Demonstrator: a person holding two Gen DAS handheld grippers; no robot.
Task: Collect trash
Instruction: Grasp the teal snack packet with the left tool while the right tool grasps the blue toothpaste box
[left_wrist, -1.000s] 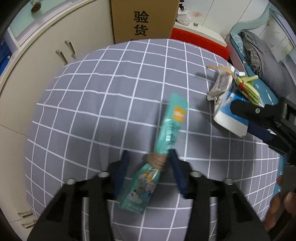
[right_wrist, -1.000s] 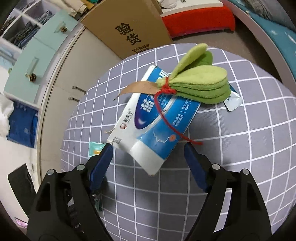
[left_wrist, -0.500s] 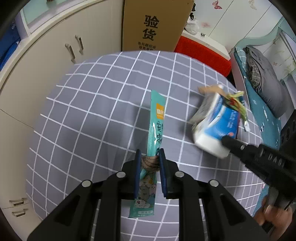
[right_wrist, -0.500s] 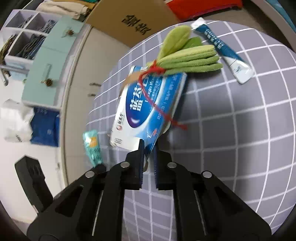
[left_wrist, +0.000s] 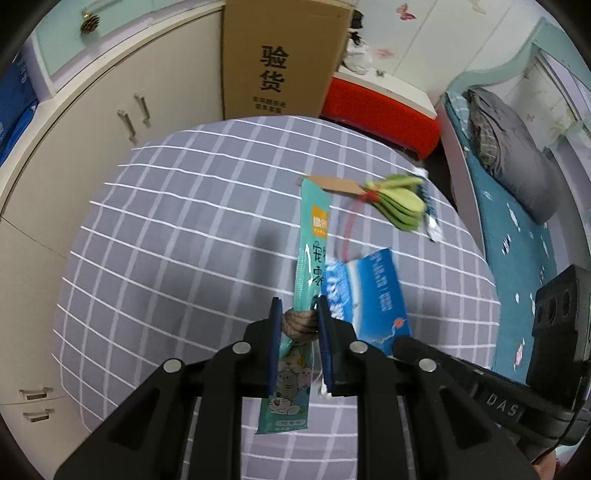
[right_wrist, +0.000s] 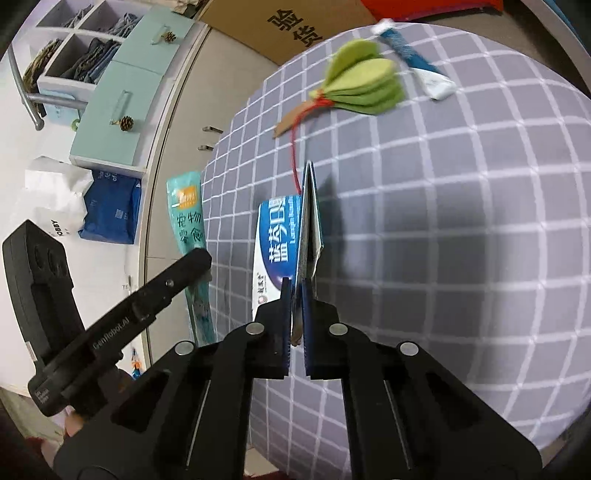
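Left tongs clenched on the teal wrapper, gripped mid-length, its top end standing up past the tips and the bottom hanging below; wrapper is clear of the worktop. Right tongs clamped on the flattened blue box at its lower edge, box edge-on and lifted off the worktop, just right of the wrapper. Behind them on the cloth: green felt leaves with red string and brown tag, a small tube just beyond. Cardboard carton stands past the far edge.
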